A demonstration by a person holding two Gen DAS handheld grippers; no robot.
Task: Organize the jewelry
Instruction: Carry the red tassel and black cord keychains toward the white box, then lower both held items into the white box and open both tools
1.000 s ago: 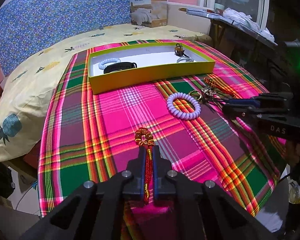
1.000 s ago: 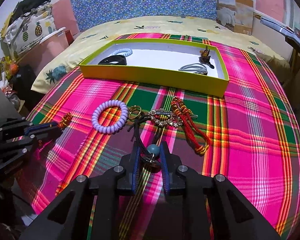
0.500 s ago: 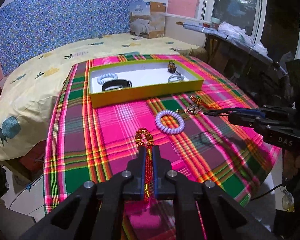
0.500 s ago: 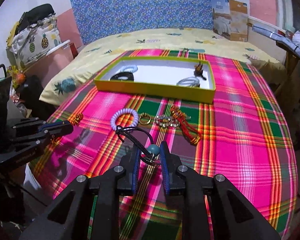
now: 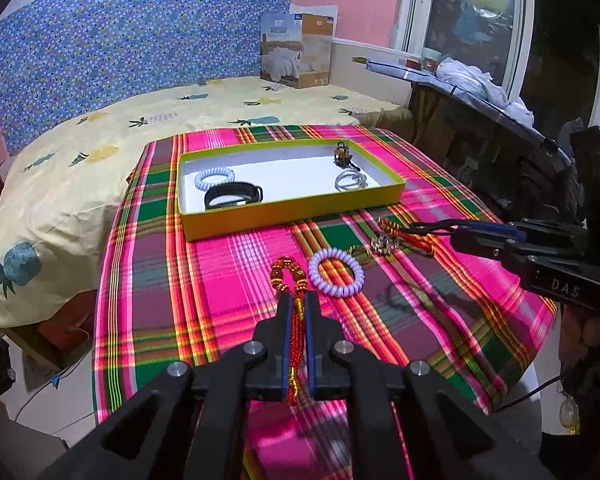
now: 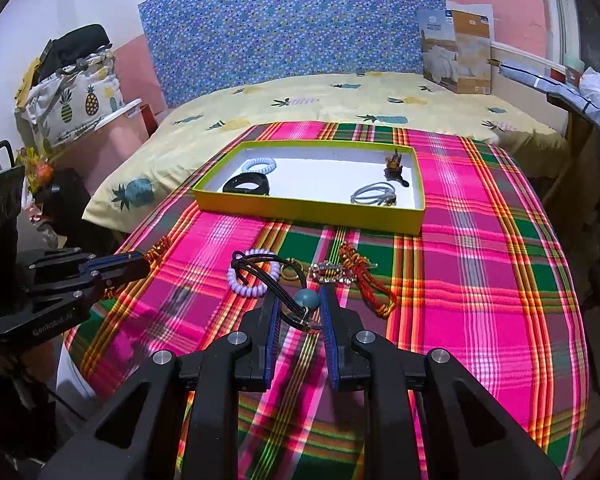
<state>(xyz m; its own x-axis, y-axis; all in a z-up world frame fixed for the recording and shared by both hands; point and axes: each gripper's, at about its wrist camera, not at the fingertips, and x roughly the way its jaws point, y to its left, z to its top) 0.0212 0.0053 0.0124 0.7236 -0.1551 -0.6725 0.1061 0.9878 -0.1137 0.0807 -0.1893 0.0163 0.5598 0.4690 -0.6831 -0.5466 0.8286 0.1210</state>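
My left gripper point(image 5: 298, 300) is shut on a red and gold beaded tassel charm point(image 5: 289, 276) and holds it above the plaid cloth. My right gripper point(image 6: 299, 300) is shut on a black cord necklace with a teal bead point(image 6: 307, 298), also held above the cloth. The yellow-green box point(image 5: 292, 212) with a white floor lies further back; it holds a white coil bracelet point(image 5: 214, 177), a black band point(image 5: 233, 195), a grey hair tie point(image 5: 350, 180) and a small brown charm point(image 5: 342, 156). On the cloth lie a lilac coil bracelet point(image 6: 252, 278), a gold ring point(image 6: 290, 272), a rhinestone piece point(image 6: 332, 271) and a red knotted cord point(image 6: 366, 276).
The plaid cloth point(image 6: 480, 280) covers a table that drops off at the near and side edges. A bed with a pineapple sheet point(image 5: 80, 152) lies behind. A cardboard package point(image 5: 296, 50) stands at the back. A dark table with clutter point(image 5: 480, 92) is at the right.
Both grippers have lifted and drawn back from the cloth with their pieces. The black cord has come up off the cloth, clear of the lilac bracelet and the ring.
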